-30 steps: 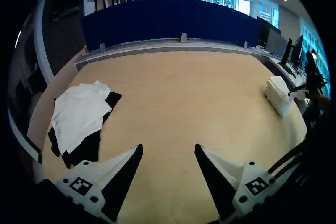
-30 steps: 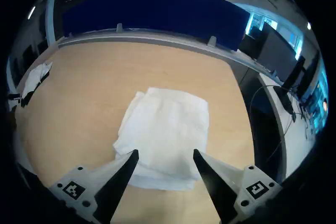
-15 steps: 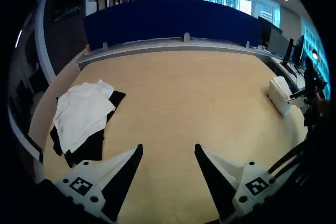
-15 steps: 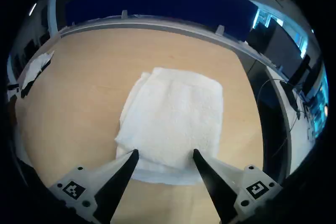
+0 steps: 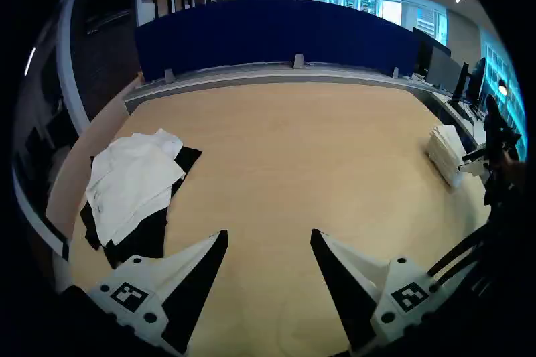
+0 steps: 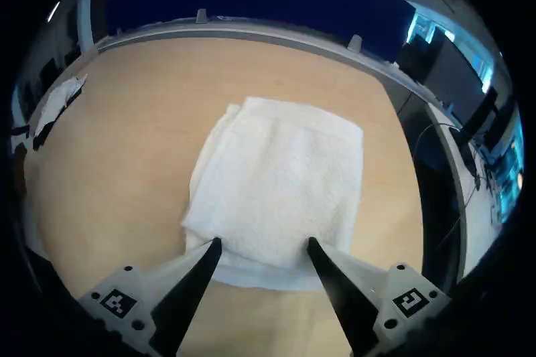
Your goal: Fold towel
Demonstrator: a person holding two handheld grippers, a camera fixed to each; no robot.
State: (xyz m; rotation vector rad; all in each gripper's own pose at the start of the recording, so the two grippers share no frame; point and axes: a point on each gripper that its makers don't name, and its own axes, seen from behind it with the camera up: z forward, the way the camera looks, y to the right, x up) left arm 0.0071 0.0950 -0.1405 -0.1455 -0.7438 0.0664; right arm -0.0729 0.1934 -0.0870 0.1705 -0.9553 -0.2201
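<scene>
A stack of folded white towels [image 6: 278, 183] lies on the wooden table [image 6: 134, 129], right in front of my right gripper [image 6: 262, 244]. That gripper is open, its fingertips [image 6: 214, 246] resting at the stack's near edge. In the left gripper view the same stack [image 5: 445, 149] sits near the table's right edge, with the right gripper [image 5: 497, 139] and a hand beside it. My left gripper [image 5: 268, 236] hovers open over bare table [image 5: 288, 156], nothing between its fingers. A loose heap of white and black cloths [image 5: 130, 186] lies to its left.
A blue partition [image 5: 275, 32] with a grey rail runs along the table's far edge. Monitors and desks [image 5: 462, 76] stand beyond the right edge. In the right gripper view the cloth heap [image 6: 57, 106] is far off at the left edge of the table.
My right gripper has moved in closer over the folded stack, which now looms larger between its fingers. The left gripper has barely shifted.
</scene>
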